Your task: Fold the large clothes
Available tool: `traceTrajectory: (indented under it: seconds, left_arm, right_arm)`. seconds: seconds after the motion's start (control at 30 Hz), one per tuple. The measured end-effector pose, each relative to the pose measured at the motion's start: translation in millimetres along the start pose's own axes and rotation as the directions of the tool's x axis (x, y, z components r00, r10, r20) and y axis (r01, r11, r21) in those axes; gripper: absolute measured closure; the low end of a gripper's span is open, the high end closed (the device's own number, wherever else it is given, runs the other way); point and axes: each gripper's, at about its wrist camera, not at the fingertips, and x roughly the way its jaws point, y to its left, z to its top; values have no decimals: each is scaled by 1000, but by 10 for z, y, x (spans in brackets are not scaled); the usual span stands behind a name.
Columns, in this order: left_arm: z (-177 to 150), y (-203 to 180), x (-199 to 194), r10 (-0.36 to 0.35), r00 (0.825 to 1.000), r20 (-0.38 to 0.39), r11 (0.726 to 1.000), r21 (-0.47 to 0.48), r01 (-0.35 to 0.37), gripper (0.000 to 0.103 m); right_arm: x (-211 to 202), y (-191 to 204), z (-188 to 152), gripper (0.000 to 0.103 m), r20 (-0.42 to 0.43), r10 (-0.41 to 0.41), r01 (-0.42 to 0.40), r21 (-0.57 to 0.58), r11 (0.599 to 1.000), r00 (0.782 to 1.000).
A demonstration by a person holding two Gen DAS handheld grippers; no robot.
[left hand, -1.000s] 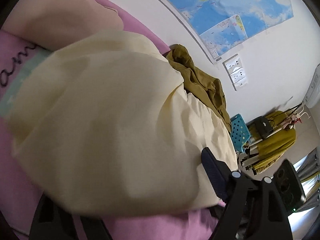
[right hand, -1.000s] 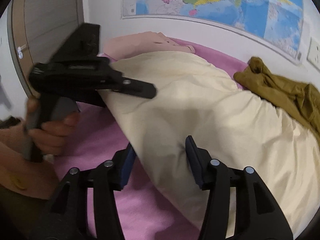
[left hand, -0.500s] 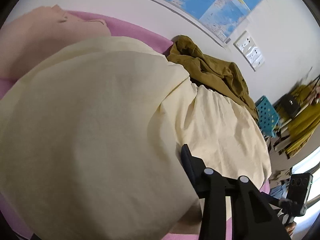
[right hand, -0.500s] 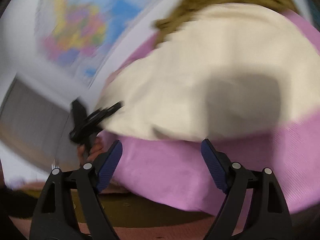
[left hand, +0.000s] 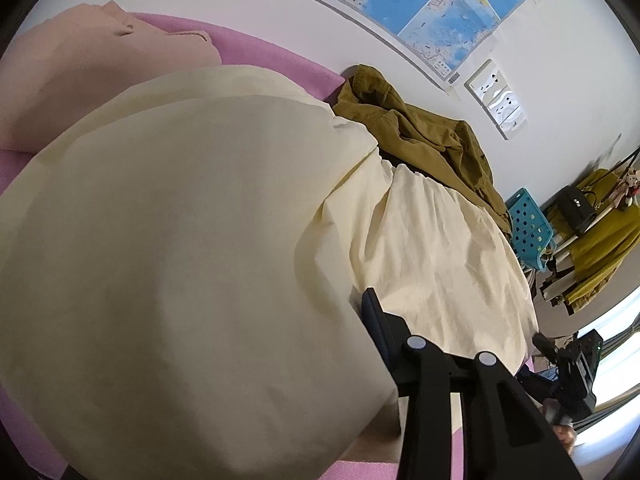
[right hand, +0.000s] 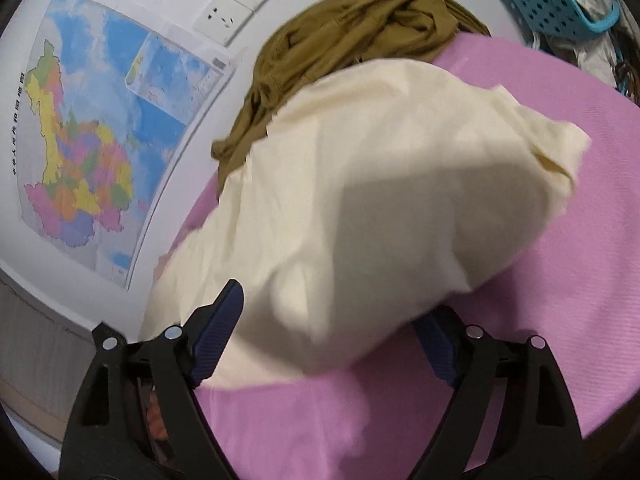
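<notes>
A large cream garment (left hand: 200, 240) lies folded over on the pink bed cover (left hand: 256, 40); it also shows in the right wrist view (right hand: 380, 200). My left gripper is low over it: only its right finger (left hand: 380, 328) shows, and cloth hides the left one. My right gripper (right hand: 328, 332) is open, with its blue-padded fingers on either side of the garment's near edge, which bulges between them. The jaws are wide apart and not closed on the cloth.
An olive jacket (left hand: 420, 136) is bunched against the wall beside the cream garment, also in the right wrist view (right hand: 352, 28). A pink garment (left hand: 80, 72) lies at the far left. A blue basket (left hand: 528, 228) and a clothes rack (left hand: 592, 232) stand past the bed. A map (right hand: 100, 120) hangs on the wall.
The right gripper swung around to the garment's other end and now straddles its edge. The left gripper moved lower and closer over the cloth, which now hides its left finger.
</notes>
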Motion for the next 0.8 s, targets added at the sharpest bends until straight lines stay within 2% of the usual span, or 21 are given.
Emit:
traceTrajectory:
  seconds: [0.13, 0.17, 0.23, 0.27, 0.33, 0.4, 0.47, 0.53, 0.57, 0.63, 0.8]
  left_arm:
    - [3, -4, 31, 12, 1000, -9, 1000, 5, -12, 59]
    - [2, 4, 44, 13, 1000, -15, 1000, 5, -13, 57]
    - [4, 2, 55, 12, 1000, -16, 1000, 12, -12, 54]
    - [14, -16, 62, 24, 1000, -16, 1000, 17, -24, 54]
    - [23, -74, 84, 57, 998, -11, 997, 49, -57, 50]
    - [30, -126, 114, 84, 996, -1, 994, 72, -84, 43]
    - [46, -166, 148, 101, 995, 6, 991, 93, -101, 39]
    - [71, -195, 183, 116, 993, 11, 988, 101, -116, 36]
    - [77, -202, 195, 121, 993, 13, 987, 107, -122, 35]
    - [82, -220, 214, 134, 991, 22, 984, 112, -136, 34]
    - [55, -254, 234, 158, 986, 44, 978, 133, -163, 34]
  right_arm:
    - [127, 24, 77, 19, 61, 29, -30, 8, 1000, 998]
    - [168, 38, 95, 18, 67, 16, -16, 1, 1000, 998]
    - [331, 165, 109, 15, 39, -98, 101, -93, 991, 994]
    - [378, 225, 111, 13, 49, -106, 111, -122, 986, 993]
    - [443, 225, 157, 13, 28, -53, 55, -87, 995, 998]
    - [469, 236, 201, 21, 31, -32, 35, -89, 995, 999]
    - [527, 260, 232, 37, 17, -46, 48, -117, 992, 999]
    - [532, 258, 241, 48, 1, -43, 43, -120, 992, 999]
    - [524, 253, 253, 50, -5, -40, 39, -125, 991, 999]
    - [516, 220, 258, 50, -18, -28, 26, -117, 993, 999]
    - [586, 178, 248, 43, -35, -25, 21, -115, 993, 999]
